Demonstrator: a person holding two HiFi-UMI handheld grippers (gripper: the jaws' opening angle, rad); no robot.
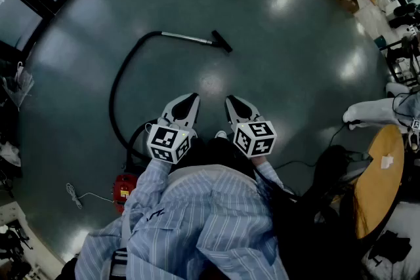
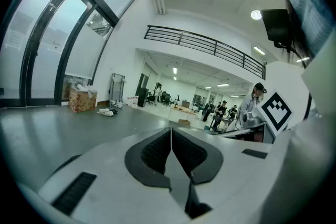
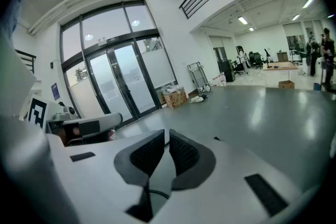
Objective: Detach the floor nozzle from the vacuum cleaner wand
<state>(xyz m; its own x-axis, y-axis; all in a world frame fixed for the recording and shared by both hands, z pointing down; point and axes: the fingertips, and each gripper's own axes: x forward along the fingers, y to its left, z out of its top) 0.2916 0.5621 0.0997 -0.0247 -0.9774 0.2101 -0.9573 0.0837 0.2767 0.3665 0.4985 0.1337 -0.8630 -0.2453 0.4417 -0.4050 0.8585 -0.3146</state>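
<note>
The left gripper [image 1: 189,100] and right gripper [image 1: 233,103] are hanging closed and empty, well apart from the nozzle [image 1: 222,41] lying ahead, so tugging it alone is likely risking dragging the unbraced wand [image 1: 187,38] along.

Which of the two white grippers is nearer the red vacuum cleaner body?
The left gripper, at the head view's left. The red vacuum cleaner body lies low on that same side, while the right gripper is farther across.
</note>
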